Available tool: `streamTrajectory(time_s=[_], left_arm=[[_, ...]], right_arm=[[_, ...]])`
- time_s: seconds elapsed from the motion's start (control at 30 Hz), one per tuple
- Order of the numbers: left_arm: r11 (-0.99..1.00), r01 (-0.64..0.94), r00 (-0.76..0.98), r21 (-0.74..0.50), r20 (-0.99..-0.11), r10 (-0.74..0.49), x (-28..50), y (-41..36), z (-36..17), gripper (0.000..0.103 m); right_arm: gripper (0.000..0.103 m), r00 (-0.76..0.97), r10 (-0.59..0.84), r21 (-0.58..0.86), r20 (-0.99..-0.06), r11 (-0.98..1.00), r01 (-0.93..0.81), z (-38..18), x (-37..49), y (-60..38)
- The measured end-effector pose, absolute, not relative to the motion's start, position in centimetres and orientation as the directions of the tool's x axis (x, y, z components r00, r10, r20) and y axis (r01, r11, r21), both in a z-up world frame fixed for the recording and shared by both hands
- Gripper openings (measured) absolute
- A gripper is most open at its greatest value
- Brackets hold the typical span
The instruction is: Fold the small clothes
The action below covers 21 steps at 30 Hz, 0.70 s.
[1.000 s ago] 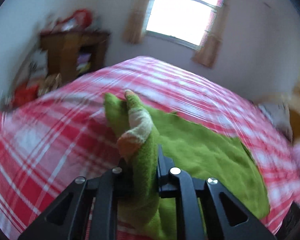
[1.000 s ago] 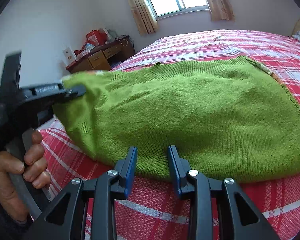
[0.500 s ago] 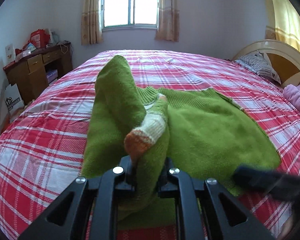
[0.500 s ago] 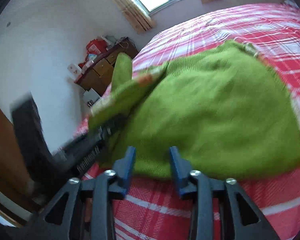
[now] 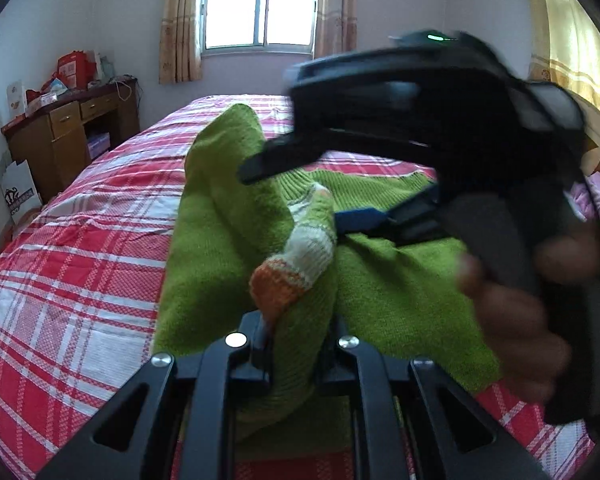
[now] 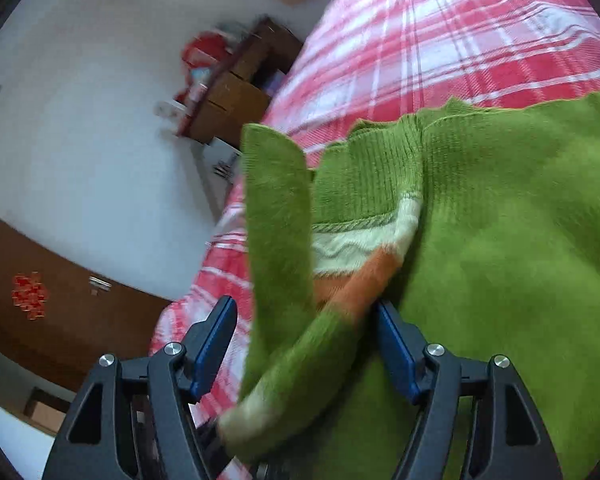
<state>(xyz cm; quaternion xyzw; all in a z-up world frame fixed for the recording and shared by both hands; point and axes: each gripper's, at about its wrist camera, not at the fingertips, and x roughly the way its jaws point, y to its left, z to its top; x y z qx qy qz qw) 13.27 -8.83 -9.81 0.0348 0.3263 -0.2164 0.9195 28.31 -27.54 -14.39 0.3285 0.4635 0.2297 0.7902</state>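
Step in hand: the person is folding a sleeve (image 5: 296, 264) of the green sweater (image 5: 400, 280) inward, and a hand-over between grippers seems to be starting.
Sweater: it is lying on the red plaid bed (image 5: 72, 264), body spread flat toward 3 o'clock, sleeve lifted at the centre.
Left gripper (image 5: 296, 356): its fingers are clamped nearly closed on the bunched sleeve, the orange-and-white cuff rising just above them.
Right gripper (image 6: 308, 348): its jaws have just been opening and are standing wide, straddling the sleeve near the cuff, blue pads not pressing.
Next move: likely closing the right fingers on the cuff, then laying it across the body.
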Motion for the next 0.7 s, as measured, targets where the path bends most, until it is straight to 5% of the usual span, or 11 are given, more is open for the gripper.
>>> streamTrajectory(time_s=[0.17,0.23,0.27,0.3,0.47,0.7], left_arm=[[0.896,0.43,0.675,-0.112,-0.619,-0.402,13.4,-8.7,-10.0,0.014],[0.895,0.431,0.675,-0.117,-0.616,-0.406,13.4,-8.6,-10.0,0.014],[0.894,0.432,0.674,-0.118,-0.616,-0.407,13.3,-8.7,-10.0,0.014],[0.894,0.432,0.674,-0.119,-0.617,-0.408,13.3,-8.7,-10.0,0.014],[0.897,0.431,0.681,-0.095,-0.618,-0.393,12.9,-9.2,-9.7,0.014],[0.873,0.476,0.698,-0.103,-0.56,-0.447,10.8,-10.6,-6.8,0.014]], right_arm=[[0.07,0.47,0.651,0.667,-0.596,0.727,-0.163,-12.8,30.6,-25.2],[0.051,0.5,0.564,0.551,-0.657,0.812,-0.193,-12.0,30.9,-24.0],[0.029,0.499,0.533,0.501,-0.683,0.84,-0.211,-11.9,31.2,-23.5],[0.024,0.497,0.495,0.447,-0.712,0.866,-0.223,-11.9,31.4,-23.0],[0.015,0.57,0.353,0.216,-0.742,0.931,-0.295,-11.0,30.1,-21.6],[0.013,0.627,0.364,0.199,-0.688,0.926,-0.319,-7.9,28.3,-24.3]])
